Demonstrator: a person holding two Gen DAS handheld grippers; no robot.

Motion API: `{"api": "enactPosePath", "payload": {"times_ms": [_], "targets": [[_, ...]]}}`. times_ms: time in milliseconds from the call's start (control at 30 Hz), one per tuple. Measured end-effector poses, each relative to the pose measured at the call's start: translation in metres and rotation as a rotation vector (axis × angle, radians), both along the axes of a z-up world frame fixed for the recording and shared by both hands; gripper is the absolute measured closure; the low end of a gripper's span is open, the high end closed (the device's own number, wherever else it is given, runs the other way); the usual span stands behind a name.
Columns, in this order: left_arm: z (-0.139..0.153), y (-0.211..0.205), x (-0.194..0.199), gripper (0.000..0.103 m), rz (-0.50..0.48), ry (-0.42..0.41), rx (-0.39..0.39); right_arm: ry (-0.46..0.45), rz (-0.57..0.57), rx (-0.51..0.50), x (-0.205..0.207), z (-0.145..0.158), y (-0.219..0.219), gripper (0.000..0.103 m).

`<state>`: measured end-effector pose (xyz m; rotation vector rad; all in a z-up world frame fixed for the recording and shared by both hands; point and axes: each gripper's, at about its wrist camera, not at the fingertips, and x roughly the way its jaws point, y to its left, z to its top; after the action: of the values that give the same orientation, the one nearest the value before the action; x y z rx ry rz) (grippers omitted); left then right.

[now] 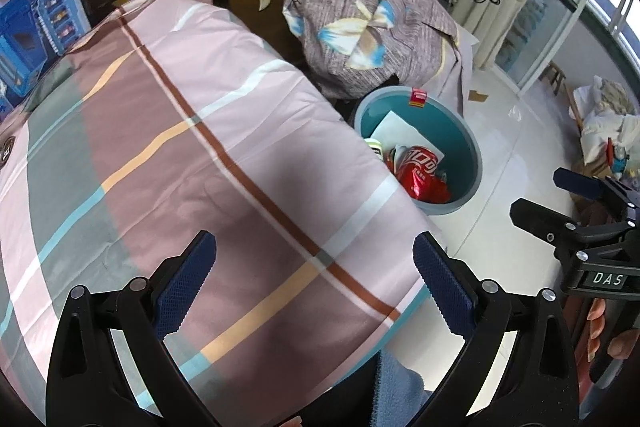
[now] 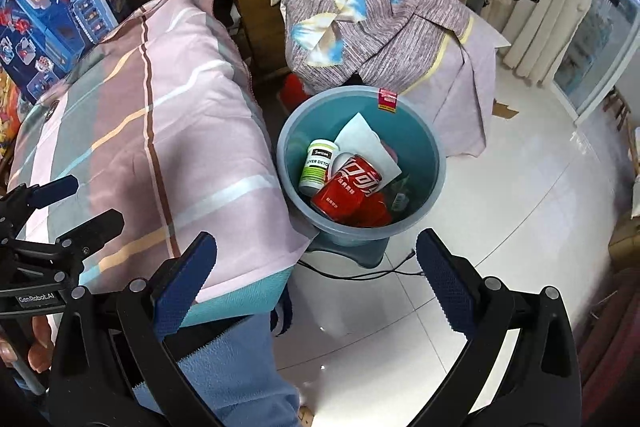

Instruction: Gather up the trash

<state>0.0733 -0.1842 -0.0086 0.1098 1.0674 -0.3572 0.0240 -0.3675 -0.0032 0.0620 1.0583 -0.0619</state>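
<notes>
From the left wrist, the left gripper [image 1: 314, 281] hangs over the striped quilt [image 1: 192, 155] with its jaws spread wide and nothing between the blue pads [image 1: 184, 287]. That suggests it has no load and is free for the next pickup. Past the quilt's edge the bin [image 1: 460, 143] stands on the white floor [image 1: 516, 155], partly hidden by the bedding, with a red can [image 1: 420, 167] and a sheet of paper [image 1: 404, 131] showing inside. The right gripper [image 1: 560, 203] shows at the right edge, also open. From the right wrist, the right gripper [image 2: 316, 283] looks down at the floor [image 2: 520, 227] just short of the bin [image 2: 292, 135], jaws fully apart and empty. The trash lies in the bin: the can [image 2: 352, 187] on top, a white bottle [image 2: 318, 163] beside it, the paper [image 2: 360, 139] leaning behind. The bin sits close against the bed, probably so trash can be dropped in within easy reach. The left gripper [image 2: 72, 203] appears at the left over the quilt [image 2: 160, 107]. No loose trash shows on quilt or floor.
</notes>
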Motion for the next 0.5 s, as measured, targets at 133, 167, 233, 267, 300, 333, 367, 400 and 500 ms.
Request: {"api": "enactPosePath", "payload": {"times_ms": [133, 167, 233, 267, 300, 333, 367, 400, 500], "targets": [[0.0025, 0.0042, -0.0041, 0.004, 0.006, -0.006, -0.005, -0.004, 0.001, -0.024, -0.003, 0.0036, 0.0037, 0.007], [0.0027, 0.0048, -0.0045, 0.004, 0.006, -0.007, -0.006, -0.005, 0.001, -0.029, -0.0038, 0.0044, 0.004, 0.007], [0.0029, 0.0053, -0.0053, 0.004, 0.006, -0.008, -0.008, -0.006, -0.001, -0.029, -0.0044, 0.0053, 0.0033, 0.007], [0.0034, 0.0053, -0.0061, 0.004, 0.004, -0.008, -0.011, -0.006, -0.003, -0.027, -0.0046, 0.0051, 0.0033, 0.007], [0.0034, 0.0053, -0.0062, 0.004, 0.003, -0.008, -0.009, -0.006, -0.005, -0.024, -0.0049, 0.005, 0.0027, 0.007], [0.0042, 0.0047, -0.007, 0.004, 0.003, -0.009, -0.009, -0.005, -0.005, -0.022, -0.0049, 0.0048, 0.0028, 0.007], [0.0045, 0.0046, -0.0075, 0.004, 0.002, -0.01, -0.009, -0.004, -0.007, -0.019, -0.0049, 0.0043, 0.0021, 0.007], [0.0044, 0.0046, -0.0075, 0.004, 0.003, -0.009, -0.01, -0.002, -0.009, -0.015, -0.0048, 0.0035, 0.0016, 0.007], [0.0041, 0.0047, -0.0072, 0.004, 0.005, -0.009, -0.011, 0.003, -0.009, -0.005, -0.0047, 0.0006, 0.0017, 0.007]]}}
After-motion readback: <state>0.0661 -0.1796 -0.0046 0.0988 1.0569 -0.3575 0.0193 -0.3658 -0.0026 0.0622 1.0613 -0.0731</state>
